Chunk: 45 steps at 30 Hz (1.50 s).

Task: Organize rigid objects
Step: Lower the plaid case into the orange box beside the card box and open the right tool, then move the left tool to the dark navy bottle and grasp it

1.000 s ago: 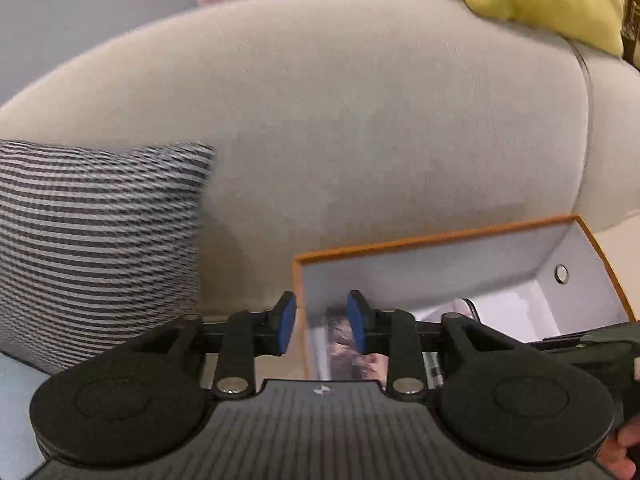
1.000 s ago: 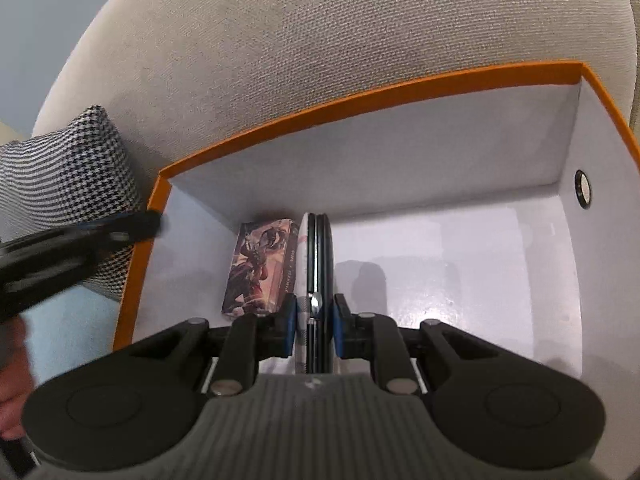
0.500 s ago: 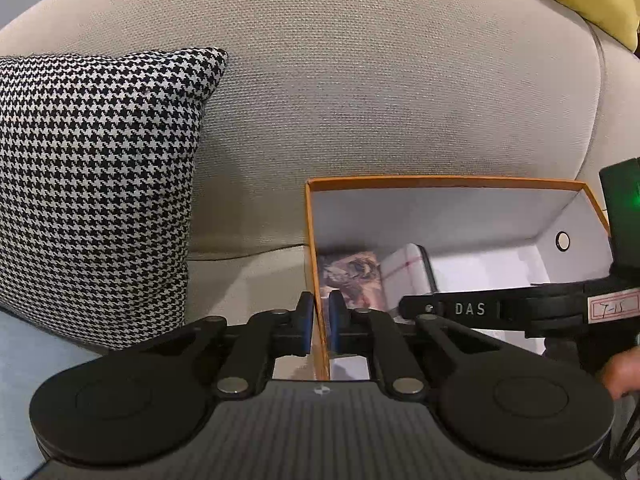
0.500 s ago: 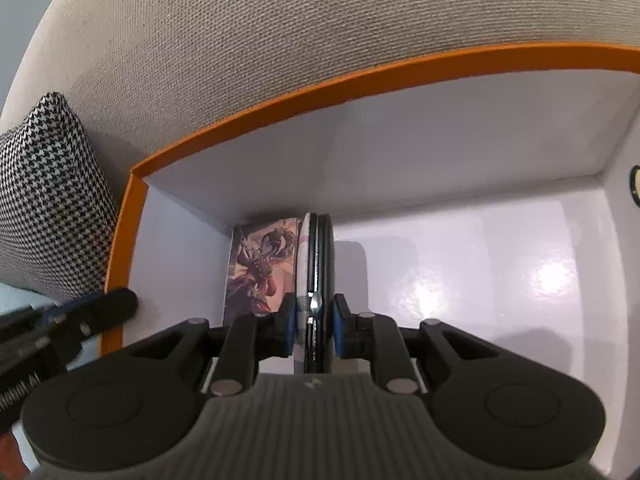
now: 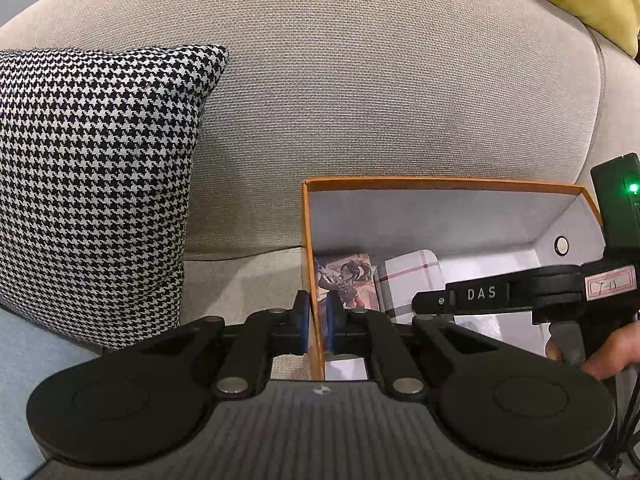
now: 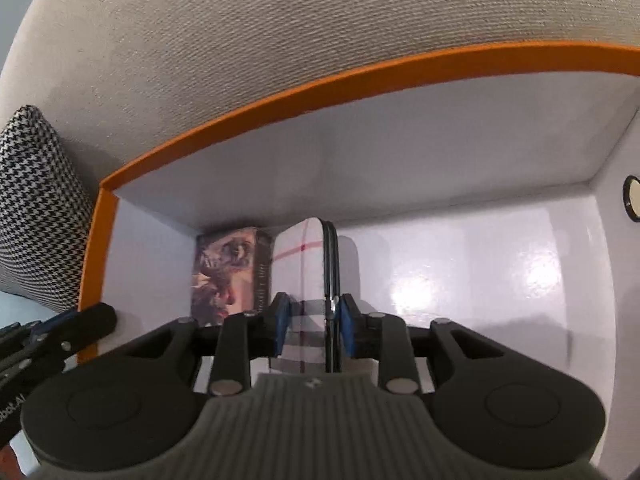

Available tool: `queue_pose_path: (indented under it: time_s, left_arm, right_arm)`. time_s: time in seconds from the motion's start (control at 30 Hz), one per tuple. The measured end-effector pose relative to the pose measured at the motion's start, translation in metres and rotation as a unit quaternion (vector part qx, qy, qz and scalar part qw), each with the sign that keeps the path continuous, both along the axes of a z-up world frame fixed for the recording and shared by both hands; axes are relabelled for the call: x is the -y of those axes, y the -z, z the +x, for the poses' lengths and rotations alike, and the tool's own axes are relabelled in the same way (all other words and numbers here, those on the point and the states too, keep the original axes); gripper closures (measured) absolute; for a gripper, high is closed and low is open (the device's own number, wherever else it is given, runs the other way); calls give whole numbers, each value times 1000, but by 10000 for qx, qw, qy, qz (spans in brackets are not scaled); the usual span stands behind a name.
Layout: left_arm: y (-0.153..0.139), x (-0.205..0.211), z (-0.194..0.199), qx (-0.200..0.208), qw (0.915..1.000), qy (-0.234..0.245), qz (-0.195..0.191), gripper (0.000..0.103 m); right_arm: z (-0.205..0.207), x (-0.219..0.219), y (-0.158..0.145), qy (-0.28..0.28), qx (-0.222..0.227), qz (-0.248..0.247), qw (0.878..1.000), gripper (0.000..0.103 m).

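Right wrist: right gripper now spread, plaid case released; left gripper still clamps box wall.

I see soft, even indoor light in both fisheye views. Glare patches shine on the box floor at three o'clock. The sofa back bows strongly toward the corners. The right wrist view looks slightly blurred throughout.

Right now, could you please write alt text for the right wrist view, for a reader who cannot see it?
The right gripper is open around a thin plaid case standing on edge inside a white box with an orange rim. An illustrated card box stands just left of the case, and a beige sofa back rises behind.
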<state>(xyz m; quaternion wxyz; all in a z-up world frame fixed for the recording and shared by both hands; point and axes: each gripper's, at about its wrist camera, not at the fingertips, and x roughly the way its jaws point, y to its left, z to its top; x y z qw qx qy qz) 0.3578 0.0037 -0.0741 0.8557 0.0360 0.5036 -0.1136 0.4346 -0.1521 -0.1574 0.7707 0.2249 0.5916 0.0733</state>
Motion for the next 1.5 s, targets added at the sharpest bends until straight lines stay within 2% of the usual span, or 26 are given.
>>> queue_pose_path:
  time_s: [0.13,0.2,0.43,0.5,0.67,0.8,0.87,0.9,0.97,1.2,1.33,1.43,1.5]
  left_arm:
    - [0,-3,2,-31,10000,-39,-31,94]
    - [-6,-3,2,-34,10000,-32,-24,94]
    - [-6,-5,3,-33,9999,-97,-57,94]
    - [-6,-6,3,-48,9998,-155,-101,94]
    - [-7,-10,-1,-36,9996,-245,-159,94]
    - [-5,-12,-2,-30,9995,-261,-163,94]
    - [-5,-12,-3,-25,9996,-255,-147,94]
    - [-6,-12,-4,-23,9995,-263,-144,94]
    - [-8,-11,-4,-13,9995,-264,-146,94]
    - [-13,-12,-10,75,9994,-270,-192,94]
    - [-27,-18,-24,311,9983,-364,-323,94]
    - [-42,-24,-44,662,9959,-410,-462,94]
    - [-51,-28,-62,908,9935,-445,-516,94]
  right_arm:
    - [1,6,8,448,-142,348,9983,75]
    - [4,7,10,545,-86,352,9979,74]
    - [8,7,7,279,-26,238,9993,73]
    - [8,5,3,228,18,-6,9997,66]
    - [2,10,-12,-18,108,-141,9998,63]
    - [-6,9,-19,-281,136,-427,9986,53]
    - [-8,7,-17,-355,18,-404,9986,56]
    - [-9,6,-15,-409,-20,-341,9986,64]
    - [-11,2,-13,-437,-35,-347,9984,73]
    - [-12,-6,-15,-518,74,-481,9975,73]
    - [-21,-6,-31,-606,338,-478,9964,72]
    - [-41,-3,-57,-764,821,-538,9922,71]
    - [-58,-6,-70,-785,1198,-511,9884,64]
